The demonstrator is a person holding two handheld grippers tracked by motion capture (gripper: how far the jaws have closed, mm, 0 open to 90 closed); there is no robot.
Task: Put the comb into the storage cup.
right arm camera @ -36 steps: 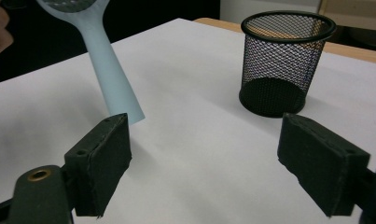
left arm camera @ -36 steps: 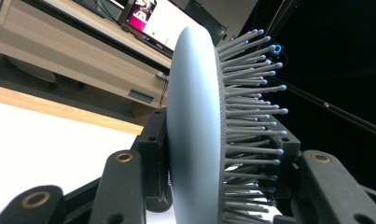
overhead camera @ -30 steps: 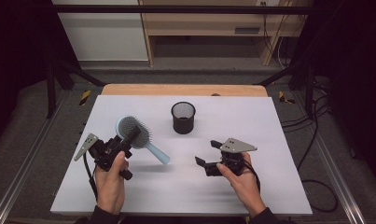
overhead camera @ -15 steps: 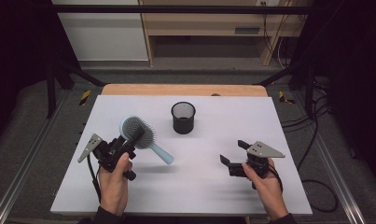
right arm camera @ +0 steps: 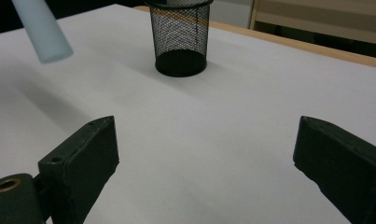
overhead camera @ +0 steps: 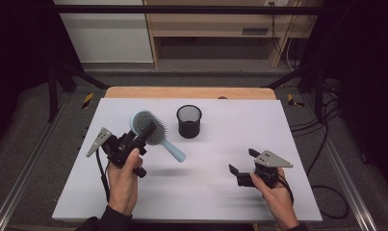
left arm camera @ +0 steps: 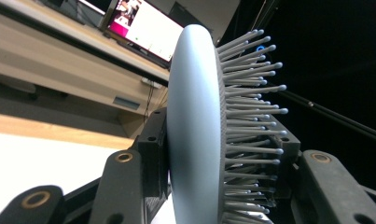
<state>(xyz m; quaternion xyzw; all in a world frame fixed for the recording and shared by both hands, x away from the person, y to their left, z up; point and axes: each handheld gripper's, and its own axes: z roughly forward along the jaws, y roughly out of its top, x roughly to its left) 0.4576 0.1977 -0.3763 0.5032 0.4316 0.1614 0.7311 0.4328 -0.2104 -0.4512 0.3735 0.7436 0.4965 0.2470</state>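
Open tongs [right arm camera: 209, 172], mesh cup [right arm camera: 181, 35], pale handle tip [right arm camera: 43, 30], white table [right arm camera: 251, 93]

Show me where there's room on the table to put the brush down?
Plenty. The white table is bare between the left gripper holding the hairbrush and the open right gripper. It is also bare right of the mesh cup. The tightest spot is between brush and cup.

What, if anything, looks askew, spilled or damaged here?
Nothing stands out. The left gripper holds the hairbrush by its head, handle free; the mesh cup stands upright on the table; the right gripper is open, holding nothing.
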